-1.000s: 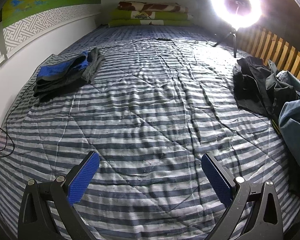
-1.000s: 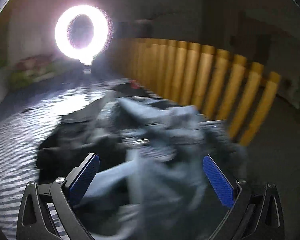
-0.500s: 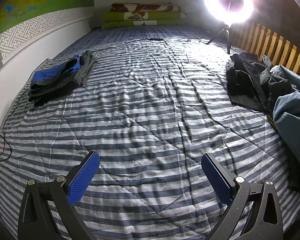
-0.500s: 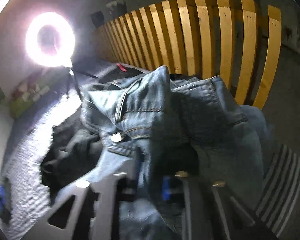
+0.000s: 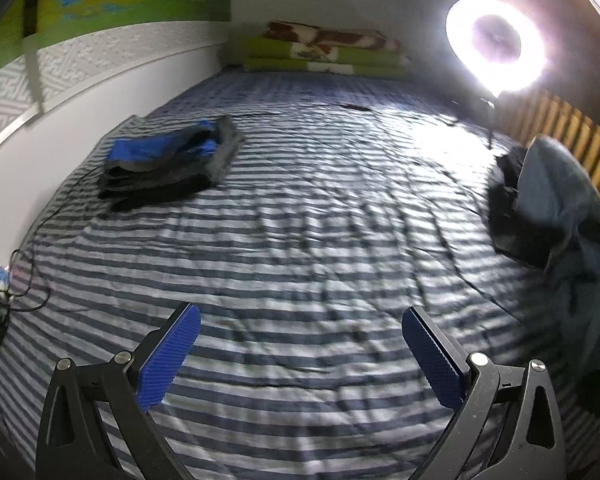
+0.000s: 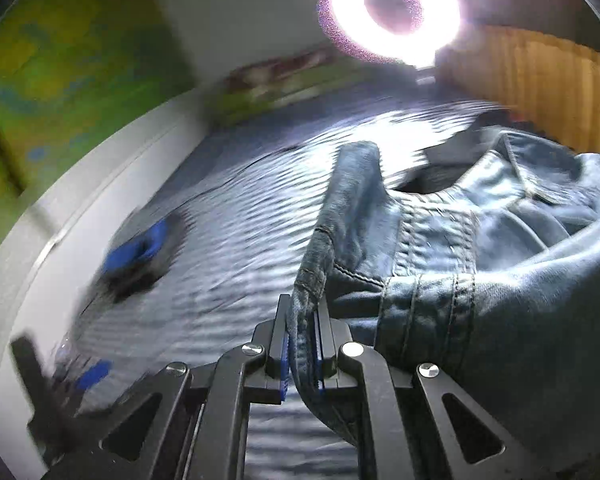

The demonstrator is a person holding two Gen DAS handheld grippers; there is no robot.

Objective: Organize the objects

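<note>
The bed [image 5: 300,240] fills nearly everything I see, its striped quilt running from my end up to the stacked green pillows [image 5: 324,56] at the head. Its middle carries nothing, so I judge that is where folding would happen.

Along the bed's right edge, against the wooden slats, lies the unsorted heap of dark clothes [image 5: 516,216], crumpled and overlapping. I cannot tell how many garments are in it. That heap is what I judge is left to do.

Next in size is the denim jacket [image 6: 480,248], the piece I am working on. It is drawn up off the right side of the bed, with most of its bulk to my right, partly over the dark clothes.

Near the bed's left edge, by the wall, sits the folded pile [image 5: 168,164]: 1 blue piece on top of grey and dark ones, neat and flat. That looks like the finished part, so I would say the task is partly done.

My right hand-held gripper [image 6: 302,356] is clamped tight on a denim seam edge. My left hand-held gripper [image 5: 300,360] is spread wide with nothing between its blue pads [image 5: 168,360], hovering over the foot end of the quilt.
</note>
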